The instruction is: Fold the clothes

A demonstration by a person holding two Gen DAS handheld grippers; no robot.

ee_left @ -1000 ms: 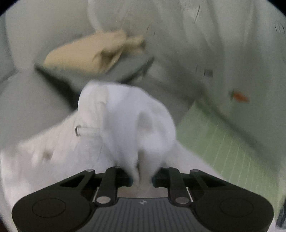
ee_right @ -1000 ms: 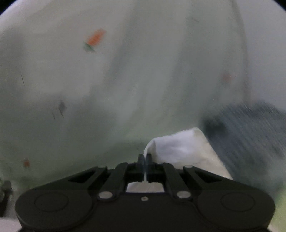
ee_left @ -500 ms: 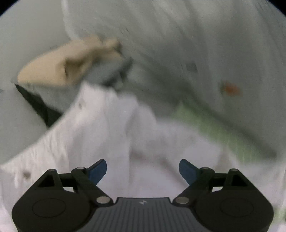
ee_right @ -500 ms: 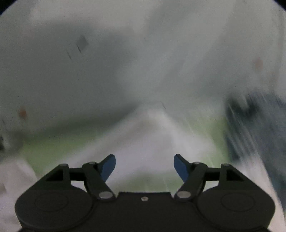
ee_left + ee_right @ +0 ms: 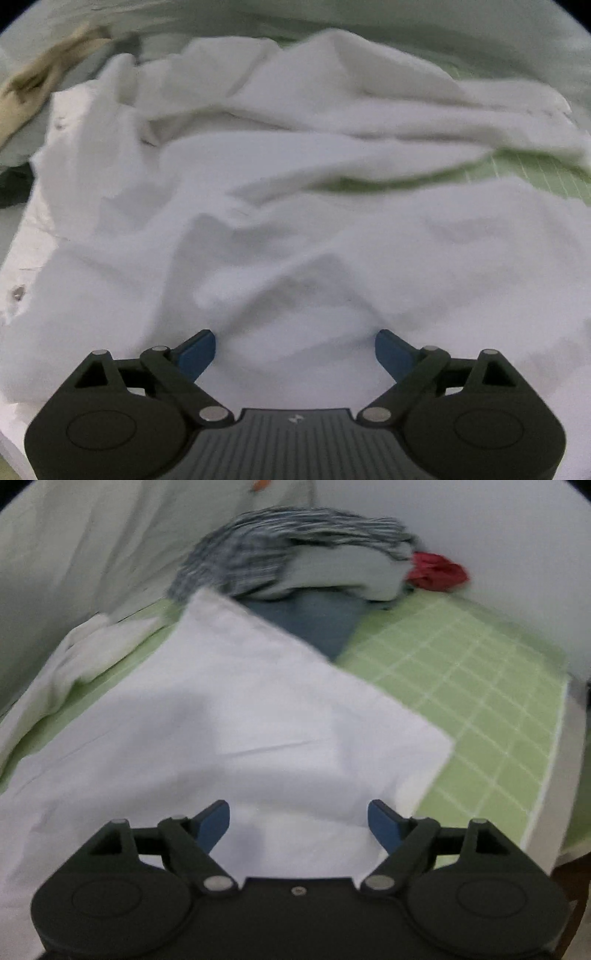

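Across the green gridded mat lies the white garment, soft matte cloth; in the right wrist view its near part spreads flat with straight edges meeting in a corner toward 3 o'clock, while a bunched sleeve-like roll trails off at 9 o'clock. In the left wrist view the same white garment is rumpled into rounded folds and ridges, with a sliver of green mat showing at 3 o'clock. The left hand-held gripper hangs just over the cloth with its blue-padded fingers spread wide, holding nothing; the right hand-held gripper is likewise spread wide and empty above the flat part. At 12 o'clock in the right view a blurred pile of striped grey-blue clothes sits on a blue folded piece, the garment's far corner overlapping it, and a crumpled red cloth lies beside the pile at 1 o'clock. A tan cloth lies at 10 o'clock in the left view.
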